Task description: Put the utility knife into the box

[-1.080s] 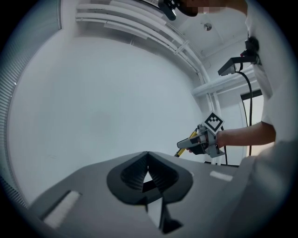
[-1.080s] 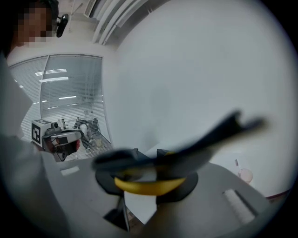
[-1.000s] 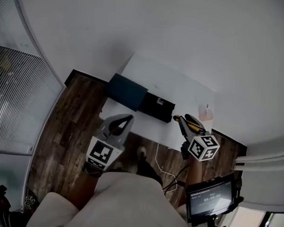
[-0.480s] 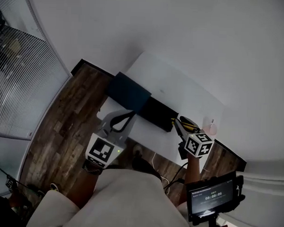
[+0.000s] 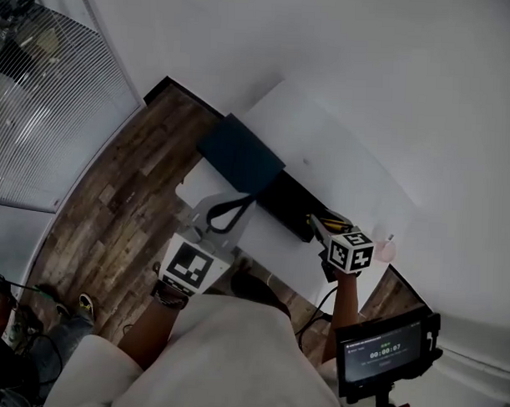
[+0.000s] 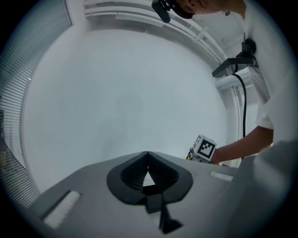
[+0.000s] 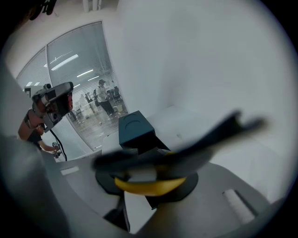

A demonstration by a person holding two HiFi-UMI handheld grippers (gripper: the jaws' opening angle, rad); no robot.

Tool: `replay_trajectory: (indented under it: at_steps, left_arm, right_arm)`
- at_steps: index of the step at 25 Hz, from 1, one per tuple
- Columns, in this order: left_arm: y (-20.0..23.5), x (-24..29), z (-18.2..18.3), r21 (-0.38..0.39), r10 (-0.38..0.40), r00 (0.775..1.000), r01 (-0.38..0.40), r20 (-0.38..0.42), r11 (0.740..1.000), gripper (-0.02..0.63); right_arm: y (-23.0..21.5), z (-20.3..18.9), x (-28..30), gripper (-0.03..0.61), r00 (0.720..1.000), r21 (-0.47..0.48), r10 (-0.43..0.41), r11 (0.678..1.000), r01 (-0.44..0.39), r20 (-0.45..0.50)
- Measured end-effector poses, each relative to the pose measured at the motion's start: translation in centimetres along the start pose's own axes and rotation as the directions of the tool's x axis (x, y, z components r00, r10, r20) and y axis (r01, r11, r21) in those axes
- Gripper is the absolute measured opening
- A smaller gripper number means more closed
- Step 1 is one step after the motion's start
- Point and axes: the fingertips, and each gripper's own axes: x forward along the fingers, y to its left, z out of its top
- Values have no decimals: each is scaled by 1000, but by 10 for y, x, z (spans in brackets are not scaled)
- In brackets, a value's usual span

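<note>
The box lies on the white table (image 5: 323, 159): a dark blue lid (image 5: 240, 155) standing beside its open black tray (image 5: 290, 210). My right gripper (image 5: 322, 229) is shut on the utility knife (image 5: 331, 222), a yellow and black tool held just right of the tray's near end. In the right gripper view the knife (image 7: 181, 151) lies crosswise between the jaws, blurred, with the lid (image 7: 134, 128) beyond it. My left gripper (image 5: 228, 213) hovers over the table's front left, its jaws closed tip to tip on nothing (image 6: 148, 158).
A small pink cup (image 5: 386, 250) stands at the table's right end. A white cable (image 5: 273, 284) hangs off the front edge over the wooden floor (image 5: 122, 194). A timer screen (image 5: 384, 355) sits low right. Slatted glass panels (image 5: 49, 108) stand at left.
The right gripper has carried the knife a little left, closer to the black tray. The head view has swung, so the table sits further right. The left gripper keeps its place.
</note>
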Motion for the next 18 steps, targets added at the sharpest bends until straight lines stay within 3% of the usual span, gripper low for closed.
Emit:
replay_trajectory:
  at_steps: [5, 12, 18]
  left_arm:
    - [2, 2, -16, -42, 53, 998, -55, -45, 998, -2]
    - [5, 6, -26, -58, 105, 992, -109, -68, 992, -2]
    - [9, 8, -36, -85, 145, 985, -154, -95, 984, -2]
  right_arm:
    - [-2, -12, 29, 127, 992, -118, 37, 992, -52, -118]
    - [-11, -35, 54, 127, 961, -261, 26, 960, -101, -276]
    - [-20, -51, 67, 129, 928, -300, 21, 943, -141, -373]
